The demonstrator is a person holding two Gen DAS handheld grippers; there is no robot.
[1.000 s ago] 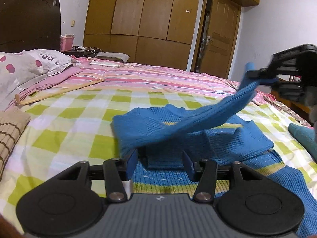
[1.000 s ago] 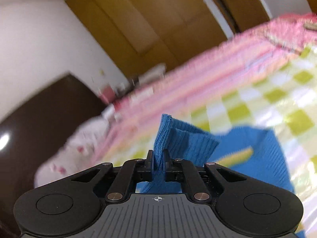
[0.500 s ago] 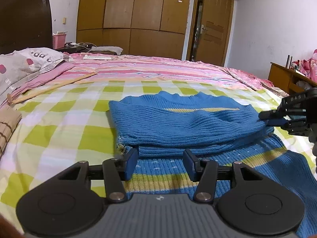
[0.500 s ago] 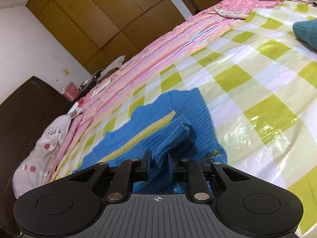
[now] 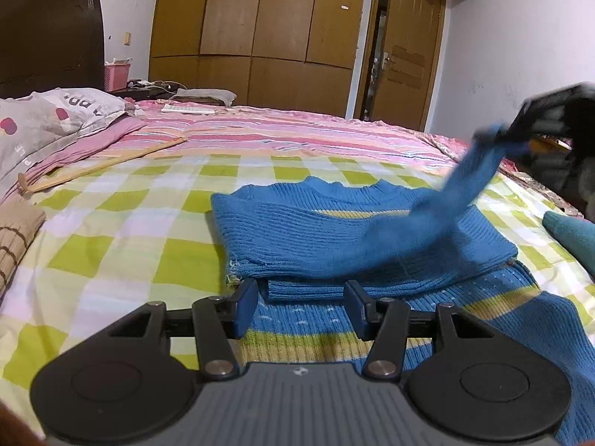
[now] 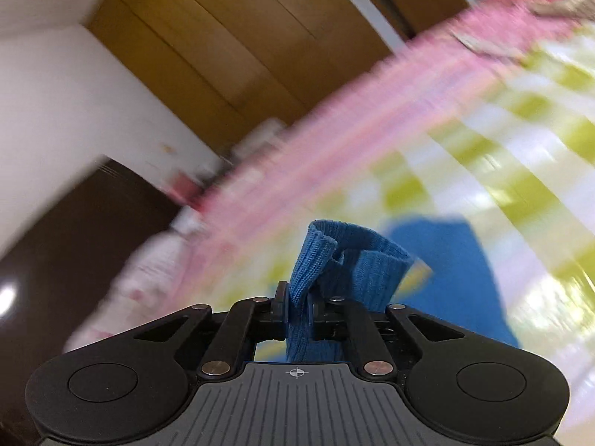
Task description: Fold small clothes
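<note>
right tongs (image 6: 299, 306): pinched the sweater (image 5: 334, 245) sleeve cuff, lifted
left tongs (image 5: 301, 306): spread, holding nothing
risk: sleeve could've slipped out and flopped crooked

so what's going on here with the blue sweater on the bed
A person with a claw in each hand is folding a blue sweater laid on the checked bedspread. The right claw is shut on the sleeve cuff and holds that sleeve lifted off the sweater's body, out to the right. The left claw is open, low at the sweater's near edge, gripping nothing. The other sleeve lies folded across the chest.
</note>
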